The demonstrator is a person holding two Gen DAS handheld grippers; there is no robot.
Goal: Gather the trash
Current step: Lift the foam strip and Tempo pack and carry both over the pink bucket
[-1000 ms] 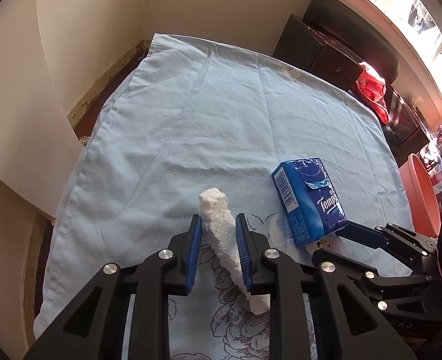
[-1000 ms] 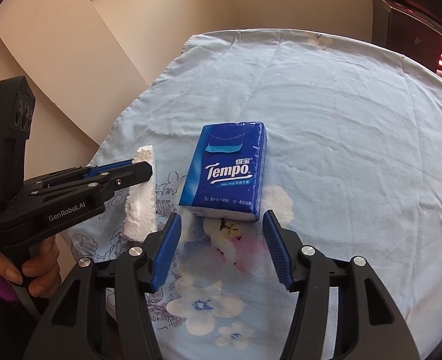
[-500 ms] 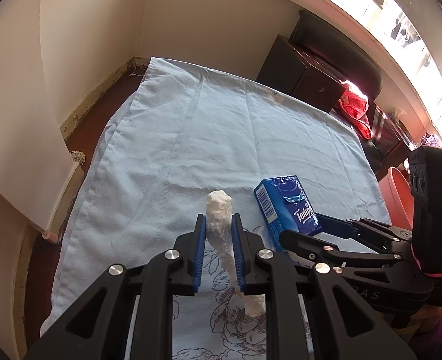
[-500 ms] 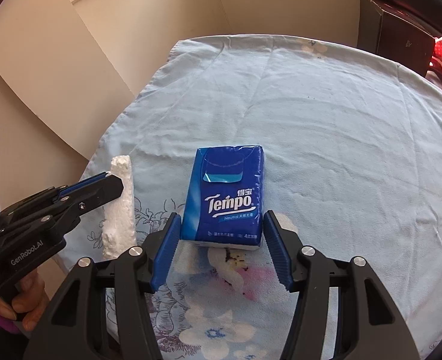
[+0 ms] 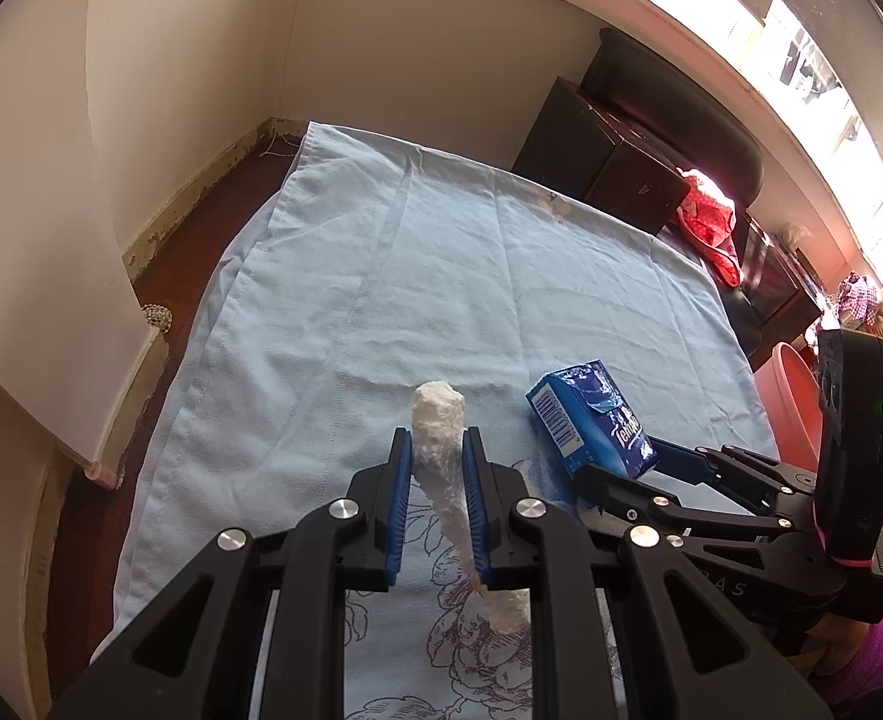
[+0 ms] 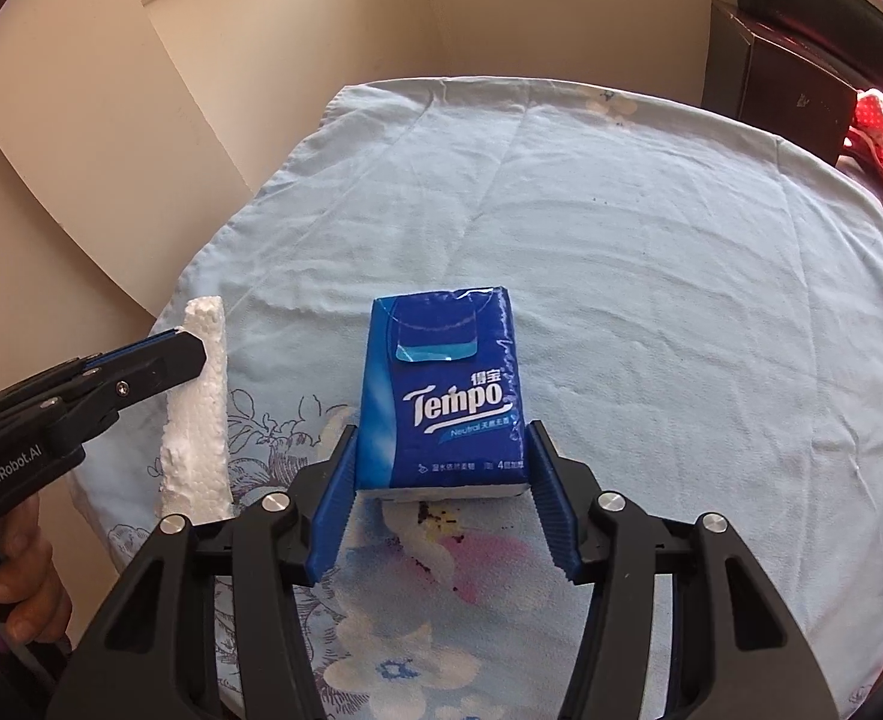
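A long white foam strip (image 5: 438,420) sticks up between the pads of my left gripper (image 5: 437,438), which is shut on it and holds it above the cloth. In the right wrist view the foam strip (image 6: 198,408) stands at the left, clamped by the left gripper (image 6: 189,354). A blue Tempo tissue pack (image 6: 447,396) sits between the fingers of my right gripper (image 6: 441,432). Its jaws are closing, and both pads touch the pack's sides. From the left wrist the tissue pack (image 5: 591,420) shows at the right, with the right gripper (image 5: 621,468) behind it.
A light blue cloth (image 5: 411,276) with flower prints covers the table. Walls stand close on the left. A dark cabinet (image 5: 609,180), red fabric (image 5: 711,222) and an orange bucket (image 5: 795,402) lie beyond the right edge. A person's hand (image 6: 15,570) grips the left handle.
The left gripper closed on the foam strip and lifted it off the cloth. The right gripper slid forward around the tissue pack and its fingers came in against the sides.
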